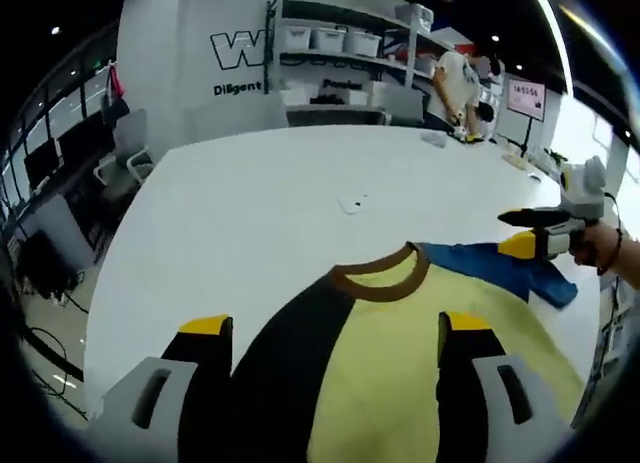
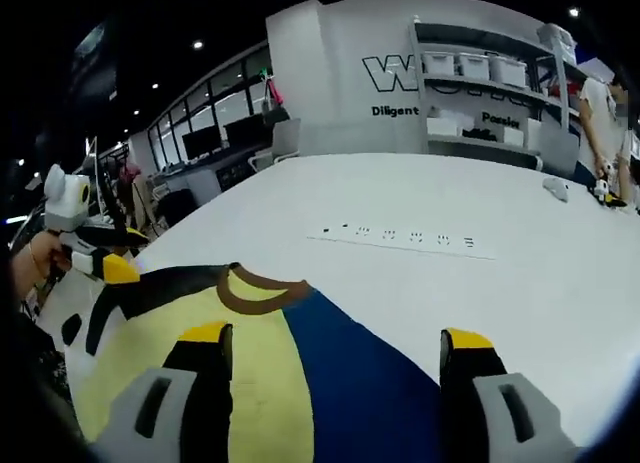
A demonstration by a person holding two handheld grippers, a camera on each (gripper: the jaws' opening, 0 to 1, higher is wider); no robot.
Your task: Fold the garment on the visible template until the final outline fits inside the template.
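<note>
On the grey wall (image 2: 330,73) behind the white table (image 2: 440,193), "Diligent" reads under large outlined letters beginning "W". A yellow garment (image 1: 400,353) with black and blue sleeves and a brown collar (image 1: 380,278) lies on the table's near part. Beyond the collar the tabletop runs open. Left gripper (image 1: 335,348) and right gripper (image 2: 335,355) hold their jaws apart above the garment.

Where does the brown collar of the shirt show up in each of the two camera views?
Left gripper view: the brown collar sits just below centre, between yellow front and blue sleeve, above the left claw.
Right gripper view: the brown collar lies left of centre, above the right claw, where yellow meets blue.
Shared landmark: the white shelving unit beside the wall lettering.
</note>
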